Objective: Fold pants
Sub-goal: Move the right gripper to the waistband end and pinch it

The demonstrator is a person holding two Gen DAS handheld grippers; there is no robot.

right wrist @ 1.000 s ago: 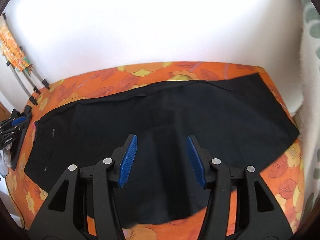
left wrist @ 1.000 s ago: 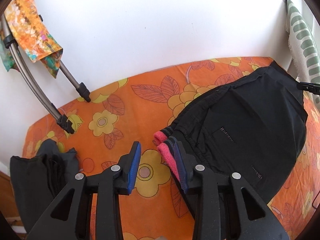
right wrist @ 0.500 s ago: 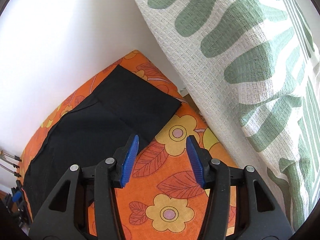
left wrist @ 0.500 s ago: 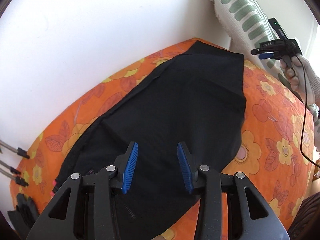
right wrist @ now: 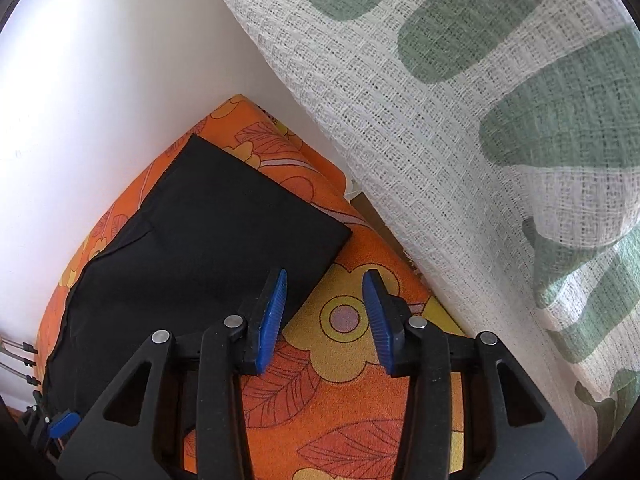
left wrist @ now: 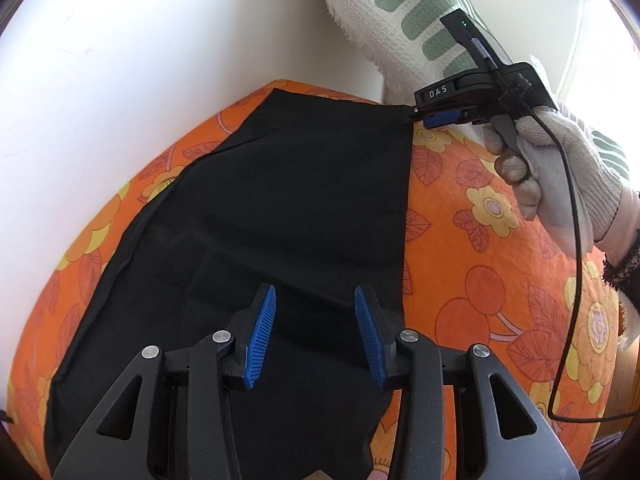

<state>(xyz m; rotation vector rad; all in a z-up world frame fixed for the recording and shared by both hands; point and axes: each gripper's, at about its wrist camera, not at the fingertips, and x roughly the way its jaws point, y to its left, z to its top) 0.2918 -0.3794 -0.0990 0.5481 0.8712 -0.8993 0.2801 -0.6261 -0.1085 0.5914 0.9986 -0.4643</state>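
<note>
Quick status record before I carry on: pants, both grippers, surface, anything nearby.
pants: black, spread flat on the surface, hem end toward the curtain
surface: orange floral cover
left gripper: open, above the pants, nothing between the pads
right gripper: jaws have just been closing, not yet gripping; at the hem corner, left pad over black fabric, right pad over the cover
nearby: green-patterned white curtain

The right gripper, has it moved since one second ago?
Yes. The right gripper left the middle of the pants for their hem corner, near the curtain.
</note>
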